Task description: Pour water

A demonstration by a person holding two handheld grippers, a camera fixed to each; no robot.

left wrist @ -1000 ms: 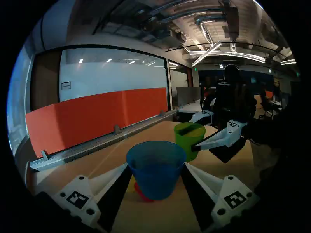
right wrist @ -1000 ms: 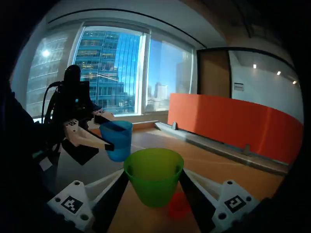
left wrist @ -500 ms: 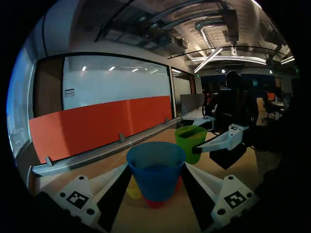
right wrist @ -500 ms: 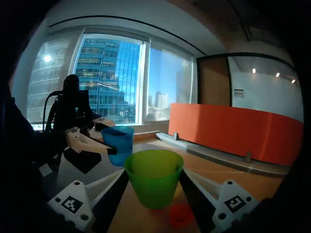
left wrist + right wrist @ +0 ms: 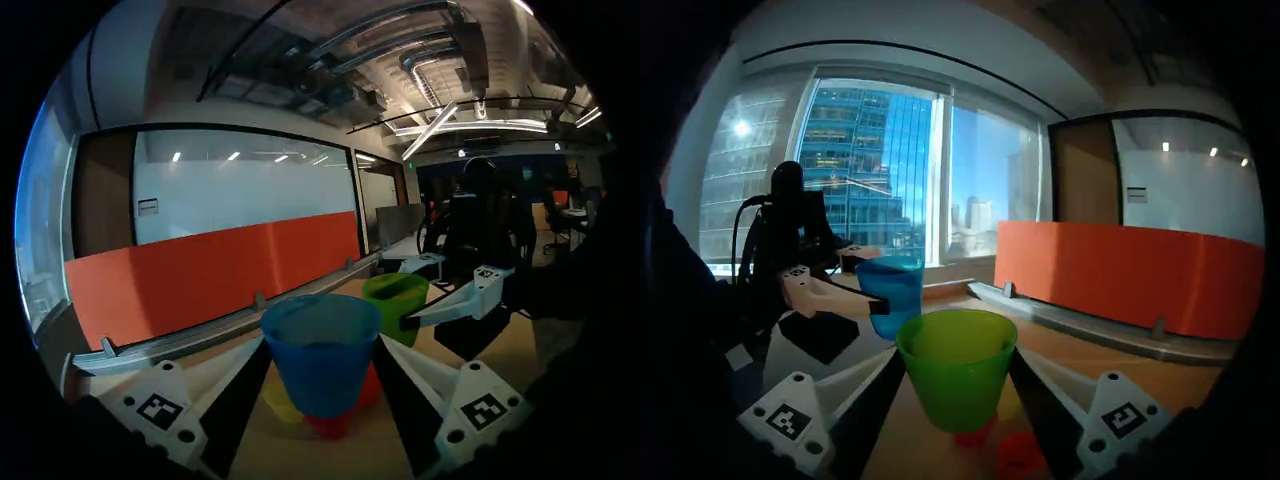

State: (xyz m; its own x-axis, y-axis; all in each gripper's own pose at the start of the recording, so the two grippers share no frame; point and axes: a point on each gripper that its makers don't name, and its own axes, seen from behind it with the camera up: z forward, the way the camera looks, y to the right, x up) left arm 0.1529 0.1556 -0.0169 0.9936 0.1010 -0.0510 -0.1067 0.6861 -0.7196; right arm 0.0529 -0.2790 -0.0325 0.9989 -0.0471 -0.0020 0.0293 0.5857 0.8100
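Clamping: L hand-held gripper on blue cup | R hand-held gripper on green cup

Two plastic cups, one in each of my grippers.

The blue cup sits upright between the fingers of my left gripper, pinched on both sides just below its open rim, tapering toward its base. The green cup has the same tapered shape and stands upright, clamped the same way in my right gripper. The cups are near each other but not touching, rims at about the same height.
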